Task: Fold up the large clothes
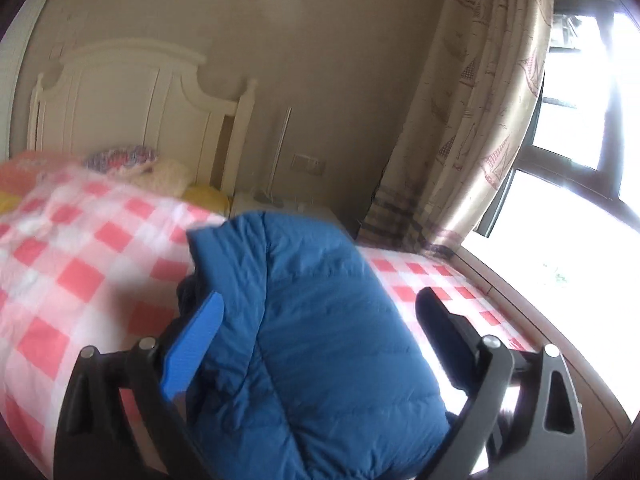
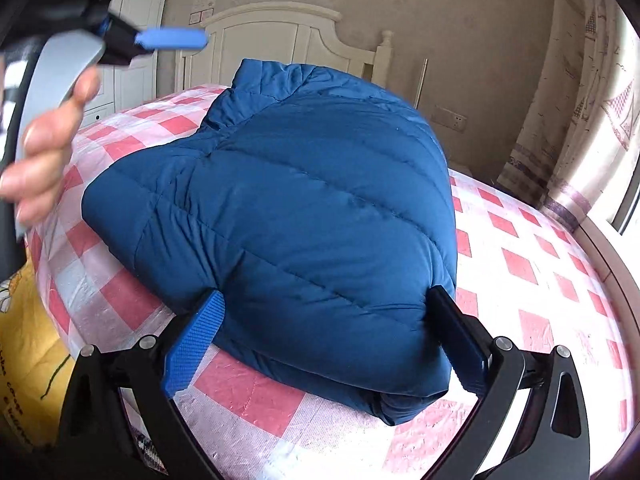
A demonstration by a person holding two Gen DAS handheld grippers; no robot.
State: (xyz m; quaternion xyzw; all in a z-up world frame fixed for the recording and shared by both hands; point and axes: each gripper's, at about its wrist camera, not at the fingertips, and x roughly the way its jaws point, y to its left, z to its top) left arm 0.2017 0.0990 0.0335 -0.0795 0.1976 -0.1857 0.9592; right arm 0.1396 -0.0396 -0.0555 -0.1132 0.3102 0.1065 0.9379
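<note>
**Fold looked all but done; jacket bundled on the bed**

Found the right gripper (image 2: 326,294) nearest, fingers spread wide and set against either flank of the near end of the blue puffer jacket (image 2: 304,208). Could not tell whether squeezing the padding or merely flanking it; noted creases running toward both fingers.

Saw the jacket lying on the pink-and-white checked bedspread (image 2: 540,280), already gathered into one thick, rounded bundle: no sleeves trailing out, collar turned up at the far end, a darker under-layer peeking out at the near right corner. Judged the main folds finished. Judged as left, at most, a pressing flat, squaring of the puffed edges and tucking of that loose corner. Could not check the underside.

Noted a yellow printed cloth (image 2: 28,320) off the bed's left edge, apart from the jacket.

Found the left gripper (image 1: 320,296) held up off the bed by a hand (image 2: 44,152), fingers wide apart, nothing clamped; the jacket merely framed between them in its own blurred view.

Beyond, recorded a white headboard (image 2: 272,28) against the wall, a patterned curtain (image 2: 592,120) at right and a bright window (image 1: 580,120). Saw no other garment waiting.
</note>
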